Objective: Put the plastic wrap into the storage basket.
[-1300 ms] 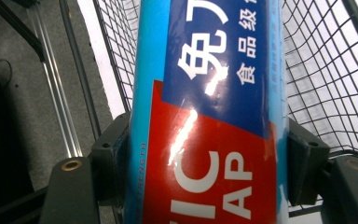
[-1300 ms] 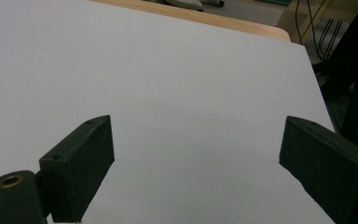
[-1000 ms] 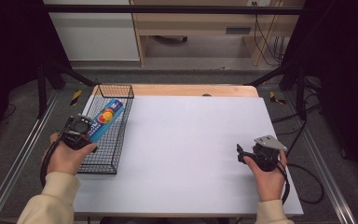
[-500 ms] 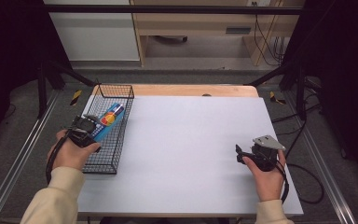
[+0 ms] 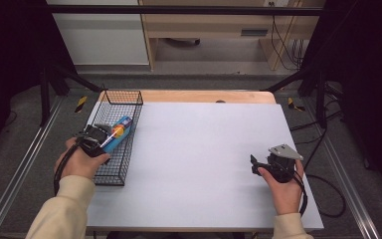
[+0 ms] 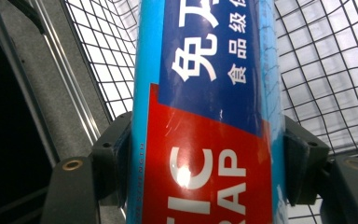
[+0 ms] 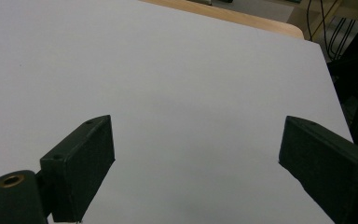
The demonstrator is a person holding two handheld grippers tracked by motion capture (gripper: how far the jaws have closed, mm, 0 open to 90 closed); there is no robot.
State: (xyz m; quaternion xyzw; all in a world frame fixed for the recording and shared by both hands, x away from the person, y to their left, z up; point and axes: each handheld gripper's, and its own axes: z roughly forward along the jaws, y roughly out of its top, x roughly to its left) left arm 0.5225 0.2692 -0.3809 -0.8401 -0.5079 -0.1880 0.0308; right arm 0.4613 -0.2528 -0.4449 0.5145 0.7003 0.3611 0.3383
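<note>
- High view: saw one blue box (image 5: pixel 117 136) clenched in the left gripper (image 5: pixel 101 139), over one black wire basket (image 5: pixel 110 172) at the table's left edge.
- Same view: read the box's long axis as running from the gripper up and to the far right, slantwise over the basket's long run, with the free end over the basket's middle. Could not tell whether it touched the mesh floor.
- Same view: counted two hands and two grippers; found the left hand (image 5: pixel 77 162) right at the basket and the right gripper (image 5: pixel 256 164) well apart, low over the white table (image 5: pixel 204 144) near its right edge, so judged any lowering into the basket to be the left hand's work.
- Left gripper view: saw both black pads pressed on the box's (image 6: pixel 209 112) two long sides, box rising straight up the middle, basket mesh (image 6: pixel 317 93) behind it and to both sides. Judged the coming move to turn on laying that long axis along the basket's length.
- Right gripper view: saw the jaws spread wide, nothing between them, bare white table (image 7: pixel 182 84) beyond. Released, grasping nothing.
</note>
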